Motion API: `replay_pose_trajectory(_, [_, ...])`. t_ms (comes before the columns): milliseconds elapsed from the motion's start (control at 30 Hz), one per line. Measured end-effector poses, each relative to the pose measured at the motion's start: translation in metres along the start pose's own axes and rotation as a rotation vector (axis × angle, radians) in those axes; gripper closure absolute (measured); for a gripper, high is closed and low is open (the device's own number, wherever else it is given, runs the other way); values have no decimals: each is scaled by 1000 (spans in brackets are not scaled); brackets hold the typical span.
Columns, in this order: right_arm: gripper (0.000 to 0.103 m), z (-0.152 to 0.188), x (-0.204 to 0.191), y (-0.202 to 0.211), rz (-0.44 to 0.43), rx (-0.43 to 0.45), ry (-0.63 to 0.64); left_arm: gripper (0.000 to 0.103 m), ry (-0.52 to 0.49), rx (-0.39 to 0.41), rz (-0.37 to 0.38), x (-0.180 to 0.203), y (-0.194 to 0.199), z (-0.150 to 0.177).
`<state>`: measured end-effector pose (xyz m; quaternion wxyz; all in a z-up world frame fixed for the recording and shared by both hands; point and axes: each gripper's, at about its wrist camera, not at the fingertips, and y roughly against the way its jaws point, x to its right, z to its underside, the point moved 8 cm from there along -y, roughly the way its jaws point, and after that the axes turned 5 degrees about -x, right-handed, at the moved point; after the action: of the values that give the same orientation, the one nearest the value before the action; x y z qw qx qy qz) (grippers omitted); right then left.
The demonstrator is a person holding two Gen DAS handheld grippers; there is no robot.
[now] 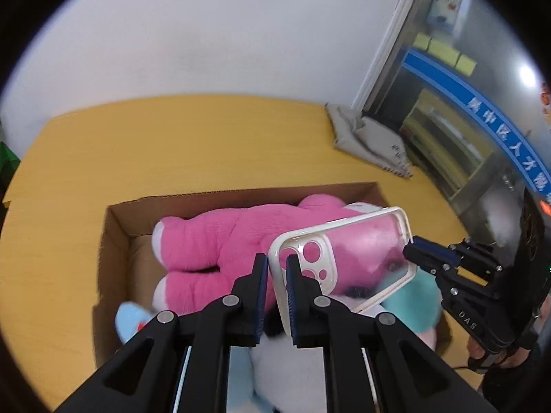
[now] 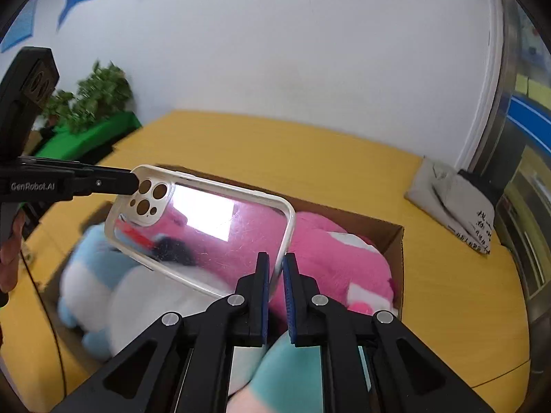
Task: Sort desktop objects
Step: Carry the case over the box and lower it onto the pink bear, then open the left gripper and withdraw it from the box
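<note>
Left wrist view: left gripper [image 1: 276, 263] clamped on the camera-cutout end of a clear phone case [image 1: 344, 258] with a white rim, edge of the case between the two blue pads. Right gripper [image 1: 411, 248] comes in from the right, pinching the opposite end of the same case. Case is held in the air, tilted, above an open cardboard box [image 1: 117, 241] on a yellow wooden table [image 1: 172, 144]. In the box: pink plush toy [image 1: 220, 237] lying lengthwise, light blue and white plush toy [image 1: 131, 320] near the front, partly hidden by the grippers. Grey folded cloth [image 1: 365, 137] sits at the far right table edge, well apart from the box. Right wrist view: right gripper [image 2: 277, 268] shut on the case's [image 2: 206, 227] plain end, left gripper [image 2: 132, 182] gripping the cutout corner from the left. Glare on the case back. Green plant [image 2: 96, 99] beyond the table, blurred.
</note>
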<state>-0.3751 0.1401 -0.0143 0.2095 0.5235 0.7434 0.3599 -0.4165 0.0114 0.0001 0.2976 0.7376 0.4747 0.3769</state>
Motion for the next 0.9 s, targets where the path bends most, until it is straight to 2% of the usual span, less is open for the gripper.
replay_pose_trajectory(133, [94, 3, 17, -64, -49, -169, -52, 93, 66, -101, 10, -14, -62, 3])
replay_pose_trajectory(167, [93, 6, 19, -74, -43, -191, -54, 93, 66, -93, 19, -14, -62, 3])
replay_pose_trajectory(233, [93, 8, 17, -74, -27, -176, -36, 91, 64, -74, 36, -14, -61, 3])
replay_pose_trajectory(300, [72, 7, 14, -66, -35, -158, -19, 87, 73, -53, 42, -12, -51, 3])
replay_pose_trajectory(333, [36, 7, 13, -59, -47, -144, -15, 84, 63, -31, 30, -8, -41, 3])
replay_pose_trajectory(367, [13, 5, 14, -46, -33, -107, -18, 73, 53, -8, 18, -4, -30, 4])
replay_pose_trajectory(400, [6, 3, 16, -32, -17, -68, -22, 57, 39, 11, 3, -5, -17, 8])
replay_pose_trajectory(433, [5, 3, 17, -15, -16, -30, -22, 49, 27, 34, -10, -4, -1, 16])
replay_pose_trajectory(467, [5, 2, 17, 2, -17, 8, -21, 37, 15, 57, -23, -4, 15, 23])
replay_pose_trajectory(500, [4, 6, 20, 19, -33, 37, -34, 29, 7, 86, -35, -7, 36, 36])
replay_pose_trajectory(533, [2, 9, 23, 35, -49, 66, -47, 26, 12, 99, -43, -9, 50, 46])
replay_pose_trajectory(633, [0, 31, 19, 96, -83, 174, -110, 24, 41, 126, -46, -13, 88, 86])
replay_pose_trajectory(733, [0, 65, 10, 141, -121, 234, -161, 24, 95, 140, -71, -16, 111, 138])
replay_pose_trajectory(833, [0, 101, -6, 161, -153, 213, -170, 24, 162, 174, -124, -9, 129, 187])
replay_pose_trajectory(900, [0, 123, -19, 167, -145, 194, -160, 24, 200, 211, -141, 2, 139, 210])
